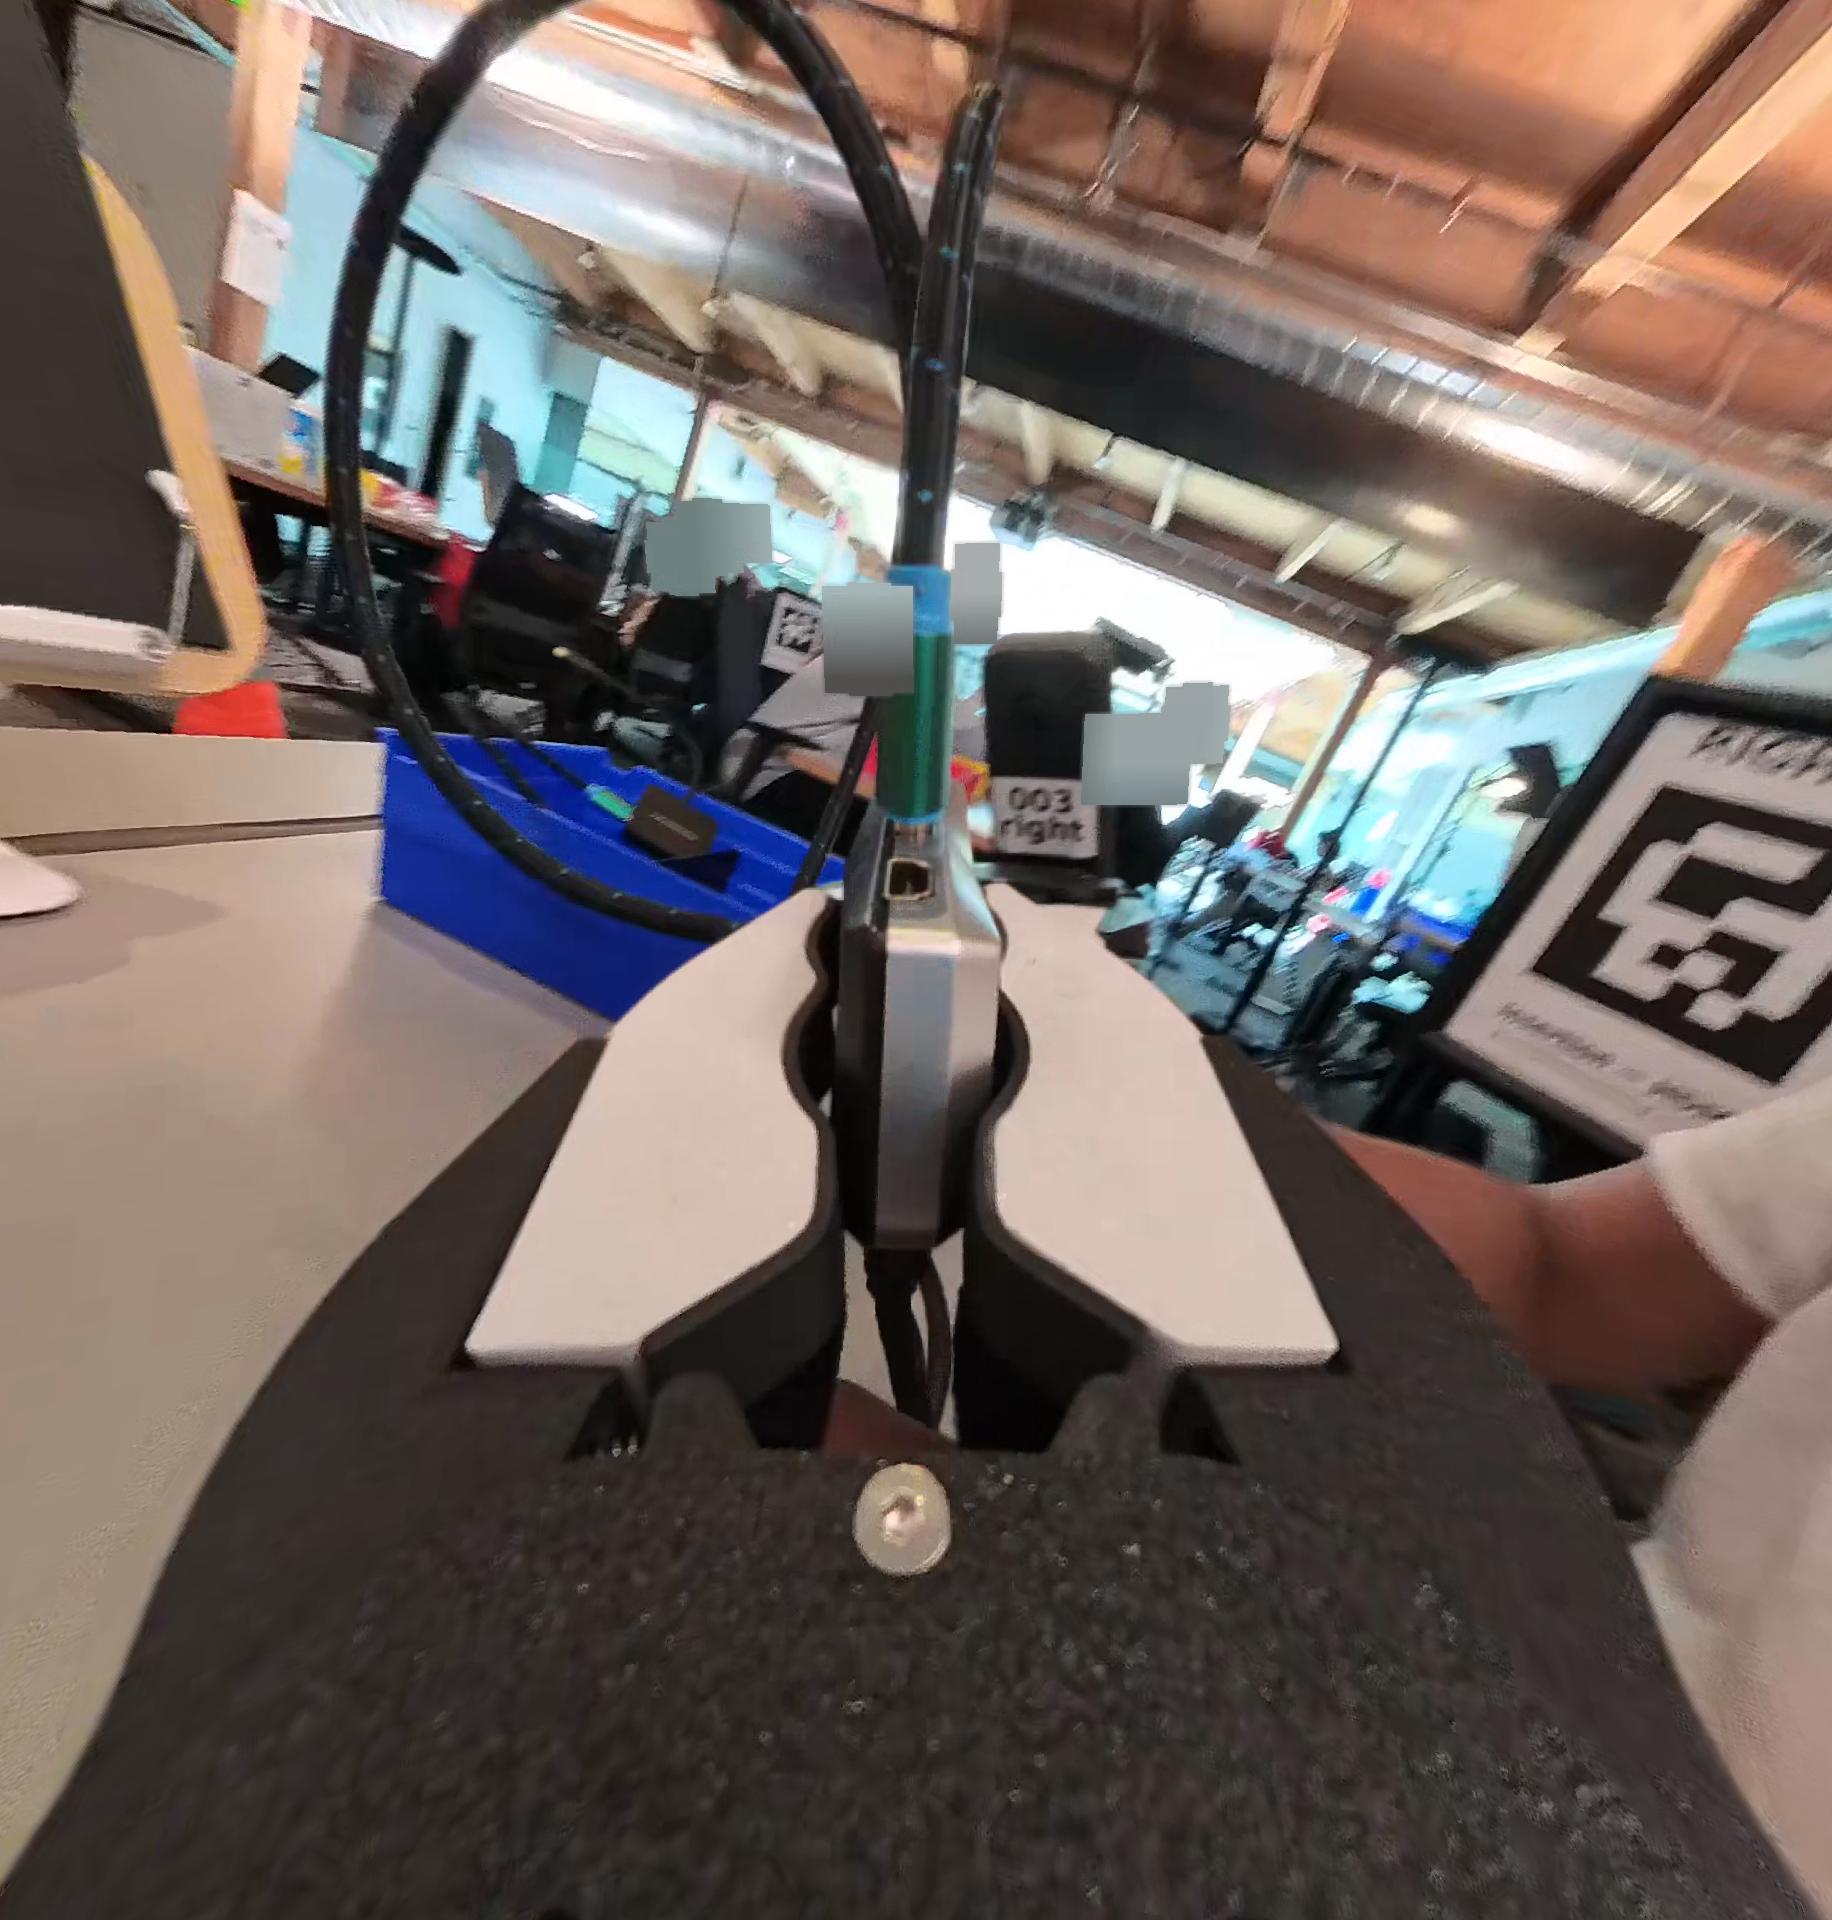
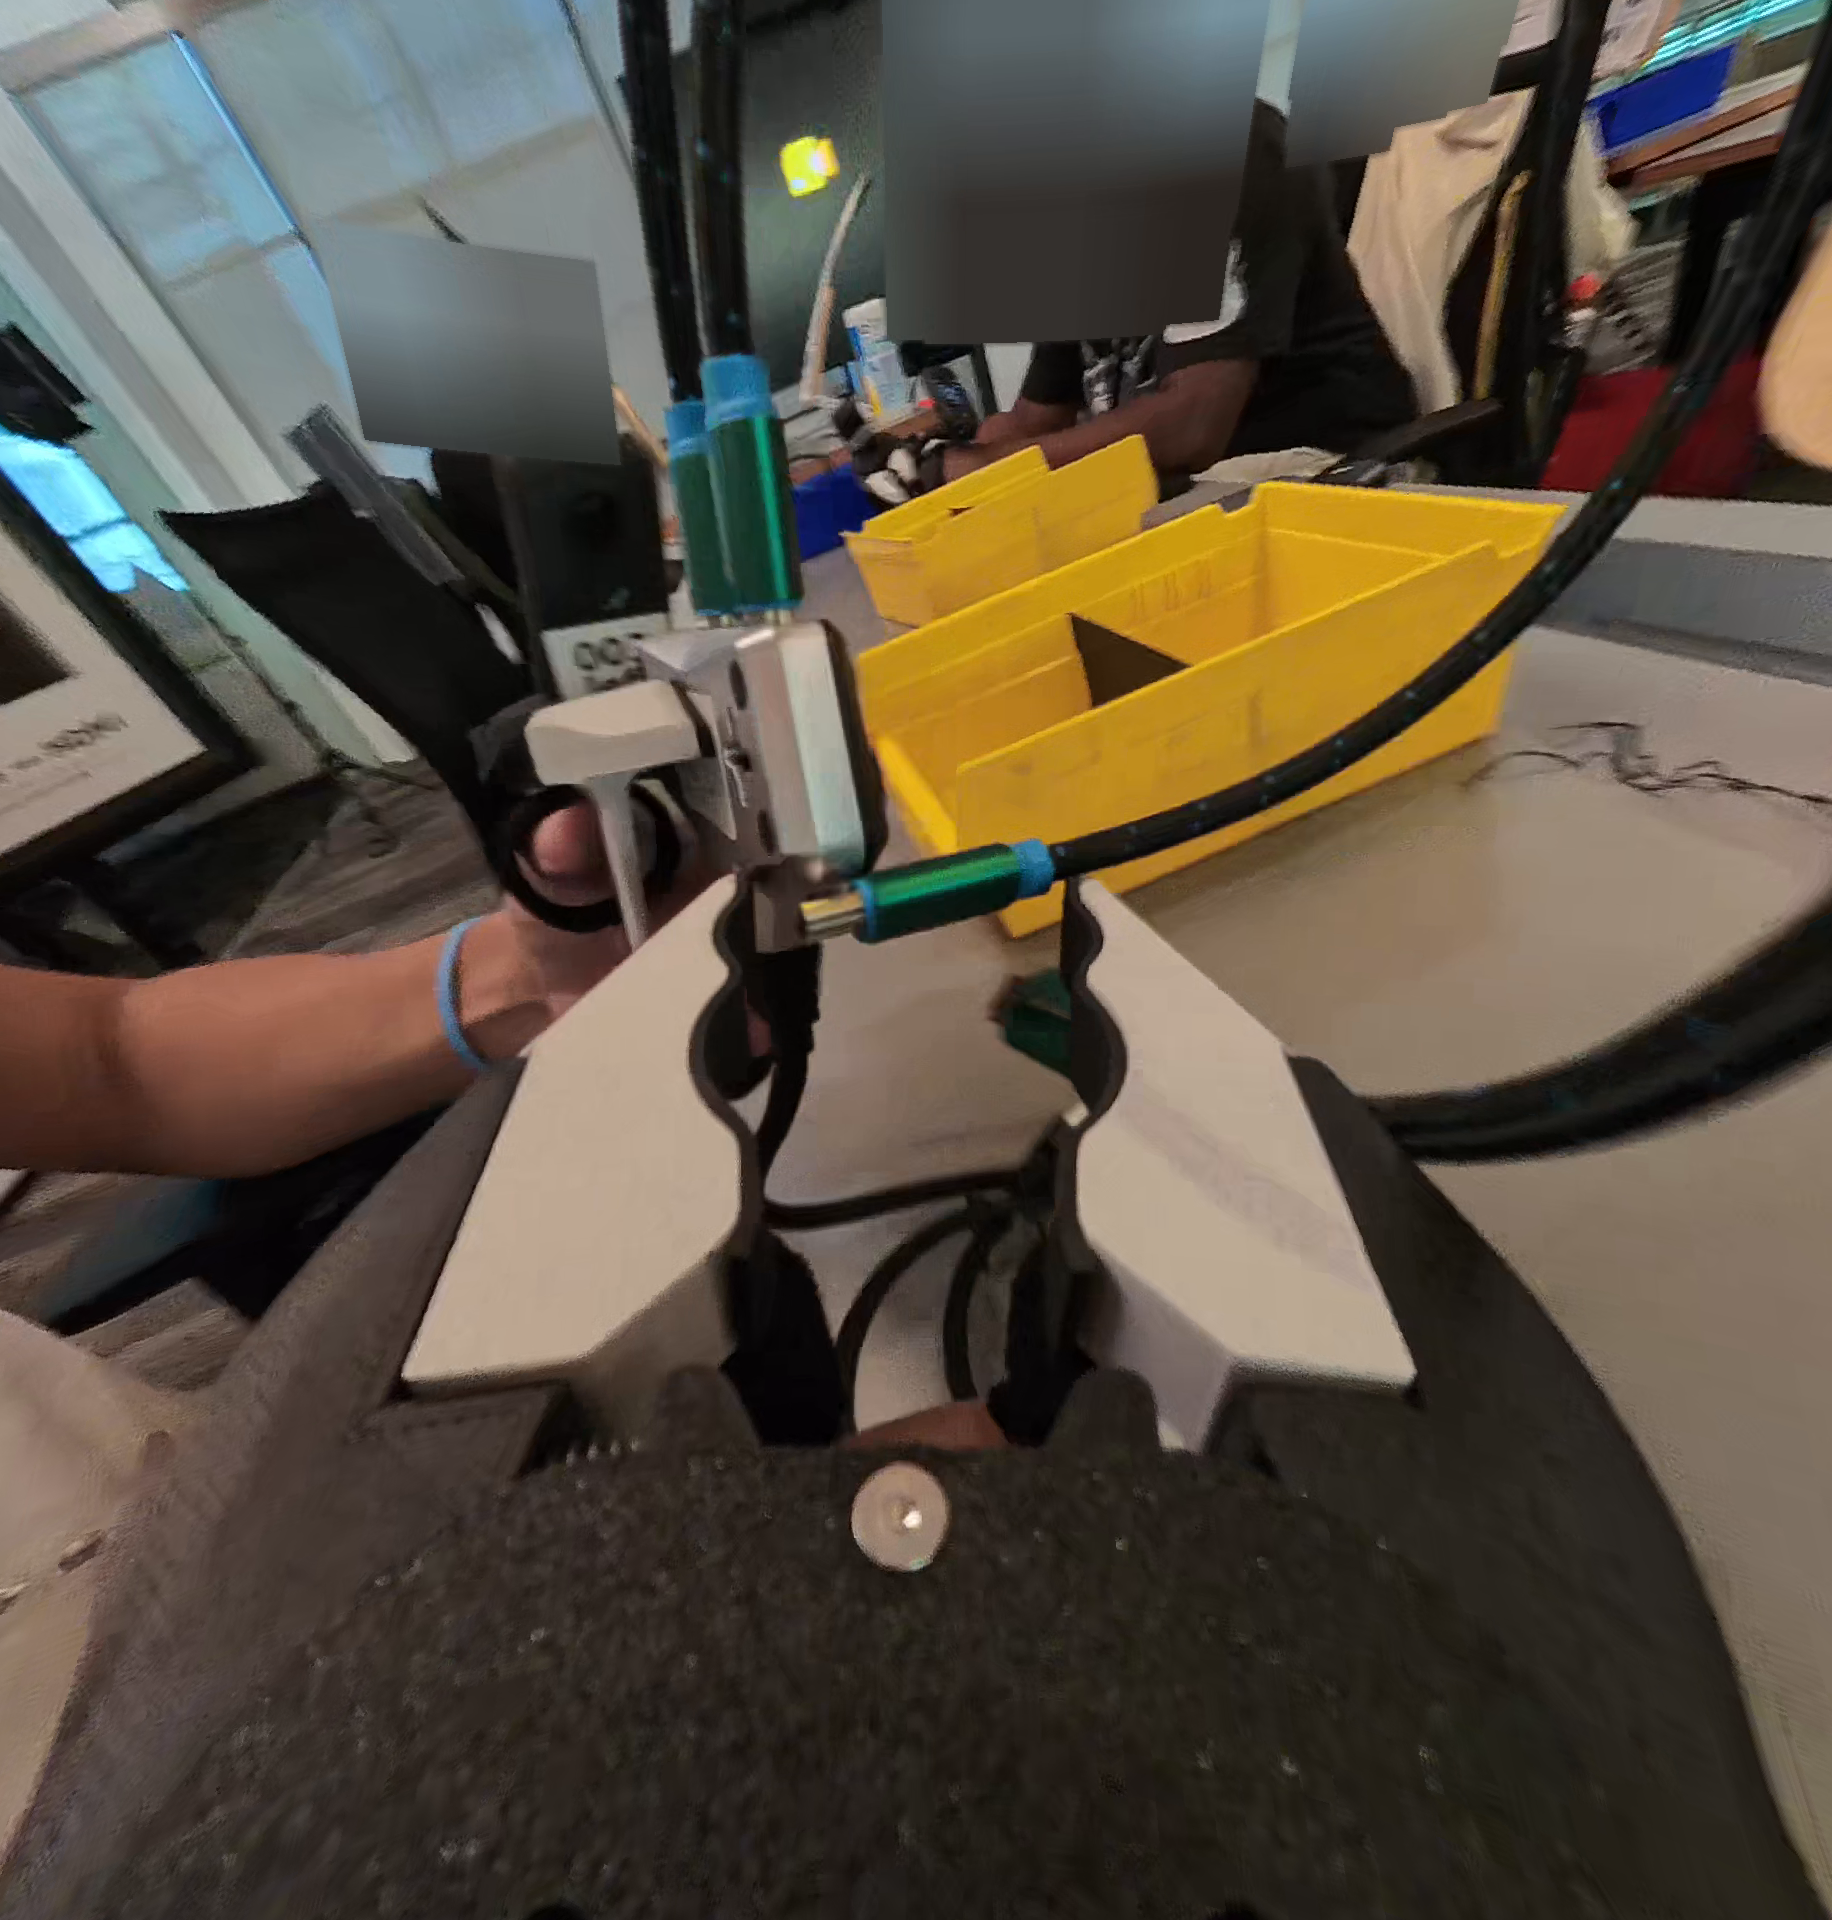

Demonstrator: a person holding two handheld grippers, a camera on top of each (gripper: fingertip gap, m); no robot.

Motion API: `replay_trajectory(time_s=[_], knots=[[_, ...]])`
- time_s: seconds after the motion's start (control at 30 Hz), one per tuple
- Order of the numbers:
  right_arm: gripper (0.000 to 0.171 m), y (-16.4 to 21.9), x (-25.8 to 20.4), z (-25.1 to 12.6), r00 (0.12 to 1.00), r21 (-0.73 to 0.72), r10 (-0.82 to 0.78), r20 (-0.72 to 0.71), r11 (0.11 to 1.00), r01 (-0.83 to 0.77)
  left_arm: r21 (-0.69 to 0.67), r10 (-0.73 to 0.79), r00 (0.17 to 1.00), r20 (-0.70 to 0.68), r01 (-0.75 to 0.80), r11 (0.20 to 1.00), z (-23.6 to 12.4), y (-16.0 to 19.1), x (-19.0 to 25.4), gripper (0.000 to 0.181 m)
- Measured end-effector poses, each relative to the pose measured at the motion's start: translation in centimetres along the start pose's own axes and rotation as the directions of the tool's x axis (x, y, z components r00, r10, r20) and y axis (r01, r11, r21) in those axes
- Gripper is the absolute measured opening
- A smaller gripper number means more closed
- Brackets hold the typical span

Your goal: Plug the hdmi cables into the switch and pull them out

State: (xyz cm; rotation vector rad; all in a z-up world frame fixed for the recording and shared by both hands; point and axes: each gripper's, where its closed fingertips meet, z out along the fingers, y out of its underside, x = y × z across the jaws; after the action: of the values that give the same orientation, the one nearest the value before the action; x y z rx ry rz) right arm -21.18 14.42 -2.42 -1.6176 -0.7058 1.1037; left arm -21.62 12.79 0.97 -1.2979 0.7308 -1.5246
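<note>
HDMI switch (image 1: 917,1049) sits clamped edgewise between the fingers of the left gripper (image 1: 907,997), held up above the grey table (image 1: 216,1091). In the right wrist view the same switch (image 2: 808,758) shows w/ two green-shelled plugs (image 2: 740,520) seated in its top edge, cables going upward. A third green plug (image 2: 922,894) lies at the lower corner of the switch; its metal tip is visible, so I judge it half in or just out, cannot tell which. The right gripper (image 2: 896,997) has its jaws wide apart and grips nothing; the plug floats just above the gap.

To do the step well, approx.: close the right fingers on the green shell, not on the braided cable (image 2: 1411,727), then move straight along the port axis, no twisting. The left side must keep a firm squeeze so the switch does not slide. The heavy cable loop pulls sideways, so support it or the plug tilts. The yellow bin (image 2: 1255,665) is near behind; keep clear.
</note>
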Motion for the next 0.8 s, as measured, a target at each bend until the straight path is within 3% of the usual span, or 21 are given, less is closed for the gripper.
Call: replay_trajectory(time_s=[0.1,0.2,0.3,0.4,0.8], knots=[[0.056,-0.5,-1.3,0.3,0.994,0.02,0.066,0.091,0.997,-0.068,0.025,-0.07,0.994,-0.08,0.072,0.997,-0.4,-0.4,0.5,0.022],[0.056,-0.1,-2.2,0.3,0.977,0.003,0.135,0.165,0.991,-0.137,0.03,-0.07,0.995,-0.075,0.072,0.997,-0.6,-0.2,0.2,0.022],[0.065,0.3,-3.2,0.5,0.956,-0.021,0.186,0.226,0.982,-0.186,0.033,-0.083,0.994,-0.075,0.086,0.996,-0.5,0.1,0.1,0.022],[0.041,0.0,-2.1,0.8,0.961,0.004,0.212,0.177,0.976,-0.216,0.04,-0.048,0.997,-0.063,0.051,0.998,-0.2,0.1,0.4,0.023],[0.024,-1.4,-2.0,0.8,0.949,0.082,0.22,0.226,0.966,-0.243,0.07,-0.015,0.999,-0.052,0.019,0.997,-0.4,-1.0,0.3,0.033]])
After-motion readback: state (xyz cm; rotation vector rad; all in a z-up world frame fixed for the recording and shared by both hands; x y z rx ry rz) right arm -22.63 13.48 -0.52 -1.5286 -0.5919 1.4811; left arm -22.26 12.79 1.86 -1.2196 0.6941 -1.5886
